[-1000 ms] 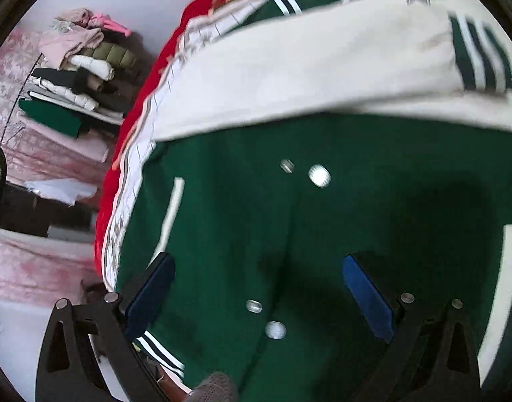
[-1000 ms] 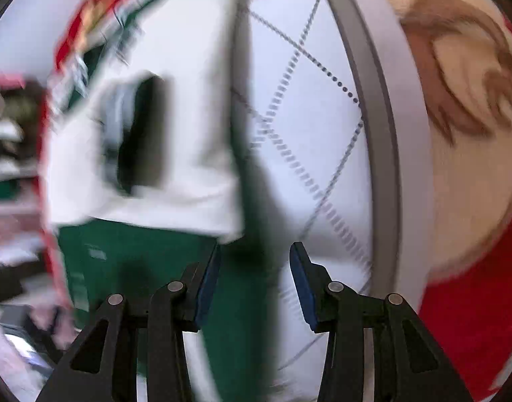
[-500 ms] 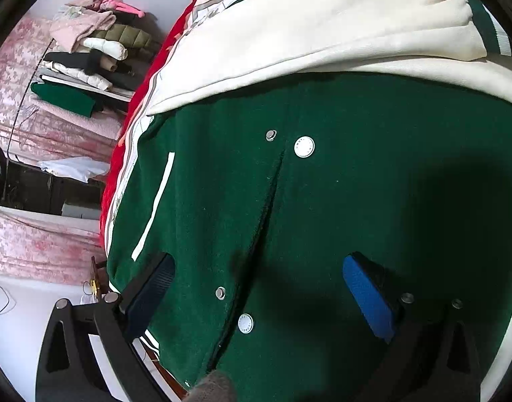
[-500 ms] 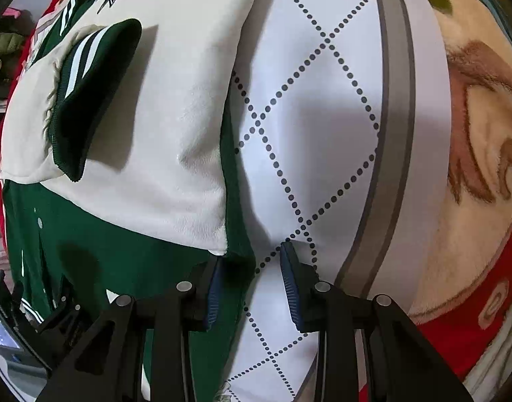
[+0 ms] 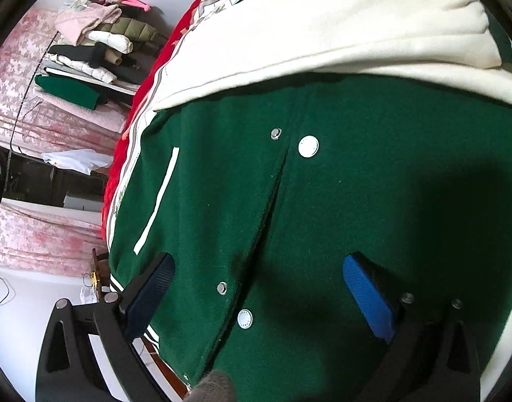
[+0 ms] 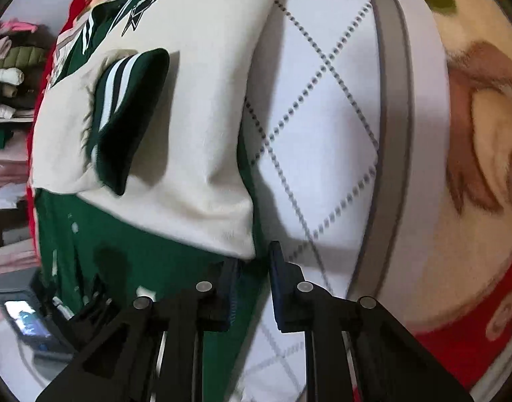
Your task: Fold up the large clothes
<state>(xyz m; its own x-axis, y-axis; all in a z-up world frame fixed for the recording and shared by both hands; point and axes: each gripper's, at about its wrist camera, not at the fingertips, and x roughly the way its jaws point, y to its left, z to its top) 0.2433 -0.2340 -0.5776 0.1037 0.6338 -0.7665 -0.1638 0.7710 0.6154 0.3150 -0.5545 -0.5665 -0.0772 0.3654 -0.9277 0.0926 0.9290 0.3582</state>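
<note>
Spreading across the bed is our landmark, the green varsity jacket [image 5: 339, 184], front up, cream sleeves folded over its chest. Under the jacket lies a white quilted sheet [image 6: 323, 117] with dotted diamond stitching, and beyond that a plush red and tan blanket [image 6: 473, 134]. Off the jacket's left side, a stack of folded clothes [image 5: 95, 43] waits in the background.

Handling call: thick felted wool body, smooth leather-like sleeves, so it looks heavy and floppy, yet bulky enough to hold a crease. Best purchase, I'd say, is the side seam or the ribbed hem, not the slick sleeve.

Smaller now: the striped knit cuff [image 6: 128, 100] rests on the cream sleeve [image 6: 195, 100]; white snap buttons [image 5: 308, 146] run down the placket.

The right claw [image 6: 252, 268] has just been closing, blue pads narrowed onto the jacket's green side edge, apparently pinching it. The left claw [image 5: 259, 288] hovers spread wide over the lower front, gripping nothing.
</note>
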